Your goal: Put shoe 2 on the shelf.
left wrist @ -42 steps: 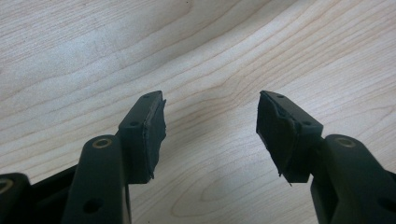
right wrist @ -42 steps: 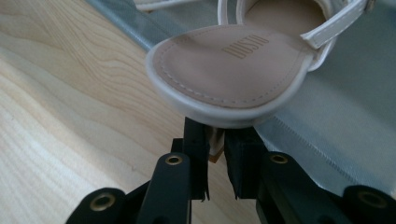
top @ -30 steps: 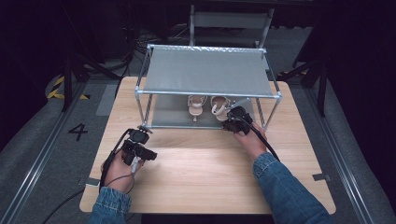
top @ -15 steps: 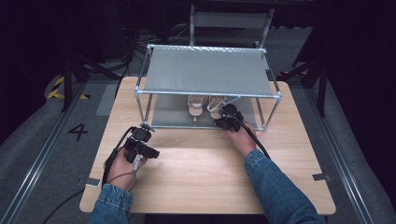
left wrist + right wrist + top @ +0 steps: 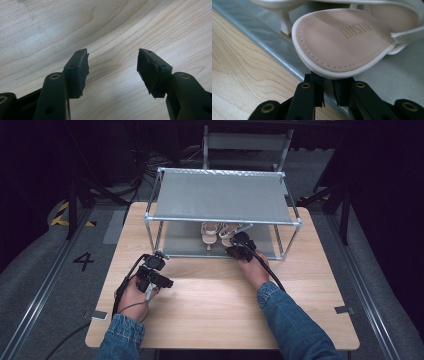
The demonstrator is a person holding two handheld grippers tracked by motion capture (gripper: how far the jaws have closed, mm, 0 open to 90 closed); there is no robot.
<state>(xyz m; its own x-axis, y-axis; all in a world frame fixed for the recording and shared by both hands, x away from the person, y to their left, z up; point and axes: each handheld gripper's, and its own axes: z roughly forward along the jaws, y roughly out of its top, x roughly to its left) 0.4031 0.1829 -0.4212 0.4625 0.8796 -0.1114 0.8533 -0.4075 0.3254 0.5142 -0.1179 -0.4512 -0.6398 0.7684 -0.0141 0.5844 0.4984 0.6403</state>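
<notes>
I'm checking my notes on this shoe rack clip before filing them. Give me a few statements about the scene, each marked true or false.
1. The right gripper is at the heel end of a sandal on the rack's lower shelf. True; its jaws are nearly together under the heel end of the sole.
2. The left gripper holds the other sandal. False; its jaws stand apart over the bare wooden table with nothing between them.
3. The rack's top shelf carries a pair of shoes. False; both sandals sit on the lower shelf.
4. The sandal's insole bears stamped lettering. True.
5. The rack stands on the floor beside the table. False; it stands on the table's far half.
</notes>
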